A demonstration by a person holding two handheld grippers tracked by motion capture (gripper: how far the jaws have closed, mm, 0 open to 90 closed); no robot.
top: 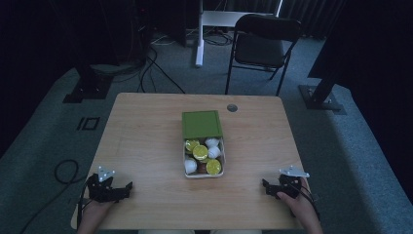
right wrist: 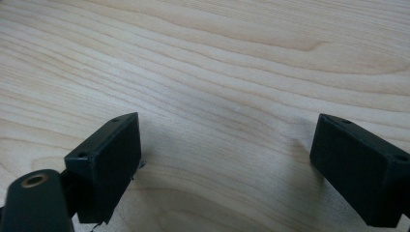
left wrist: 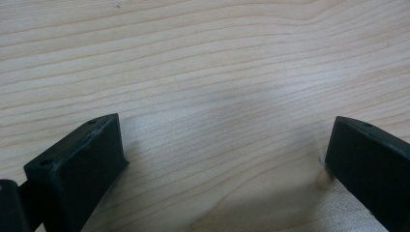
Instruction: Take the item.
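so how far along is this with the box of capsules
Barely started, it seems. The green lid lies slid back, so the box is half open with capsules inside. Both the left gripper and the right gripper rest open on the table, holding nothing. All handling remains.

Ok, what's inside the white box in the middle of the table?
The white box holds small round capsules: several with yellow-green tops and several white ones. The green lid lies over its far end, so whatever sits beneath that is hidden.
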